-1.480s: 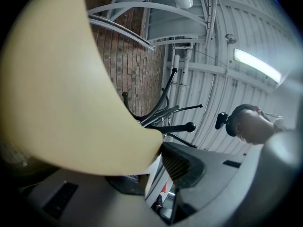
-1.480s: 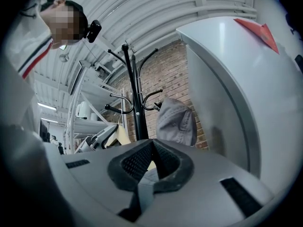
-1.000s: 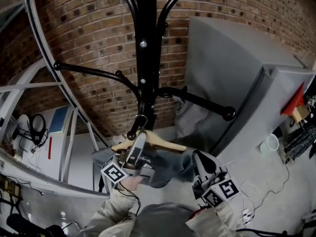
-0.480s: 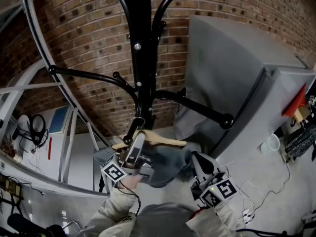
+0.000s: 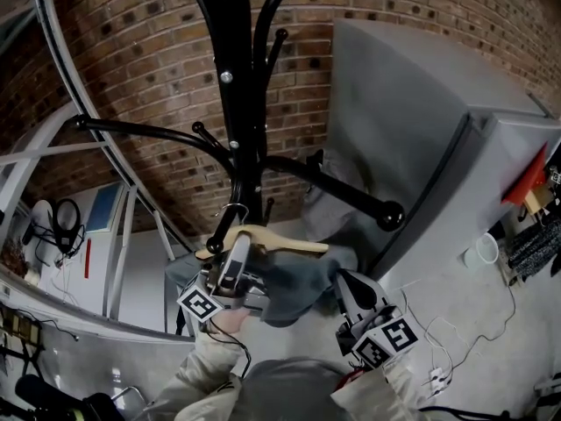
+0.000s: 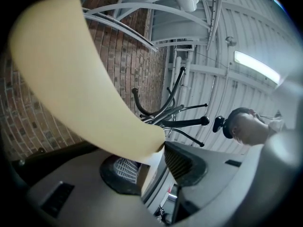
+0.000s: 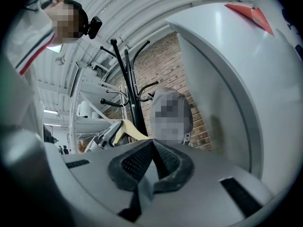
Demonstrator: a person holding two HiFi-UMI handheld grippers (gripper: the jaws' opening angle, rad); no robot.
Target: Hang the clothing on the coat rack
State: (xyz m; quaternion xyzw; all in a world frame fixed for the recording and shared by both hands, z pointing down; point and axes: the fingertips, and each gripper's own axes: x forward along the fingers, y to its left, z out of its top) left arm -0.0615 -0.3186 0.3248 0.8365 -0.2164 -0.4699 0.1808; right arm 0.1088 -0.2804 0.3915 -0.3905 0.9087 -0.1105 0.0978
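Observation:
A black coat rack [image 5: 232, 103] stands against the brick wall. A wooden hanger [image 5: 280, 242] carries a grey garment [image 5: 294, 279]. Its metal hook [image 5: 230, 213] loops over the short rack peg that points toward me. My left gripper [image 5: 238, 254] is at the hanger's middle and its jaws are opening. In the left gripper view the pale hanger [image 6: 80, 89] lies across the left gripper [image 6: 154, 167] with a gap showing between the pads. My right gripper [image 5: 344, 285] is low at the garment's right side. The right gripper [image 7: 152, 160] has grey cloth pinched between its pads.
A second grey garment [image 5: 329, 202] hangs on the rack's long right arm [image 5: 351, 196]. A large grey cabinet [image 5: 421, 130] stands close on the right. A white cup [image 5: 478, 253] and cables lie on the floor. White metal framing [image 5: 53, 86] curves along the left.
The hanger and both grippers have drifted slightly up and left along with the rack in view. The hanger's hook now sits over the peg's end.

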